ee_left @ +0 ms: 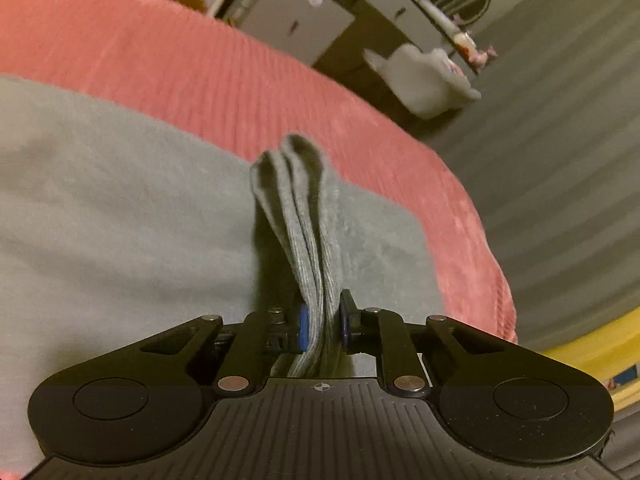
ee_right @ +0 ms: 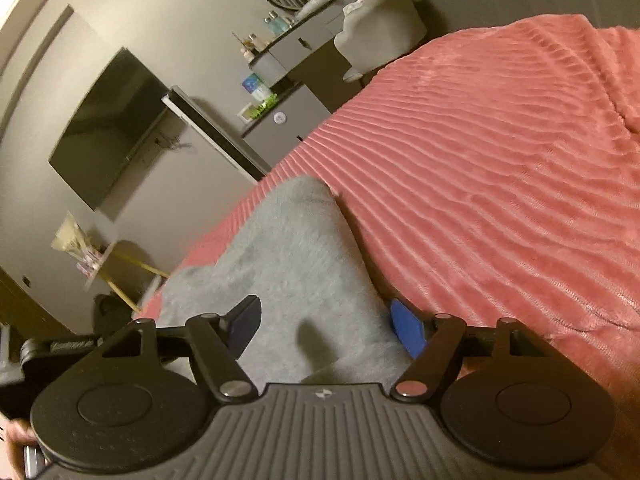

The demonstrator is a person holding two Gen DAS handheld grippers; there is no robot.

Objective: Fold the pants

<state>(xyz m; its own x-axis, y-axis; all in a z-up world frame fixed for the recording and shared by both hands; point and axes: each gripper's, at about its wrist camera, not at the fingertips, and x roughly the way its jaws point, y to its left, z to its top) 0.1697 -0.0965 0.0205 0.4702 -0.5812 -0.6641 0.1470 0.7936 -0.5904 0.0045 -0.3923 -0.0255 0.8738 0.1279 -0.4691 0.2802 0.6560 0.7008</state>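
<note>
Already clamped by left gripper [ee_left: 323, 326] on ribbed edge of grey pants [ee_left: 120, 220], lying on pink blanket [ee_left: 200, 72], for lifting. Right gripper [ee_right: 326, 330] spread wide over fabric, gripping nothing.

Dim warm indoor light, soft motion blur, strong fisheye edge bending.

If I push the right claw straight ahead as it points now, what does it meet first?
Most likely the grey fleece pants: the open right claw already straddles the cloth, which stretches ahead between its fingers. Beyond lies the ribbed pink bedspread. Depth is hard to judge.
</note>
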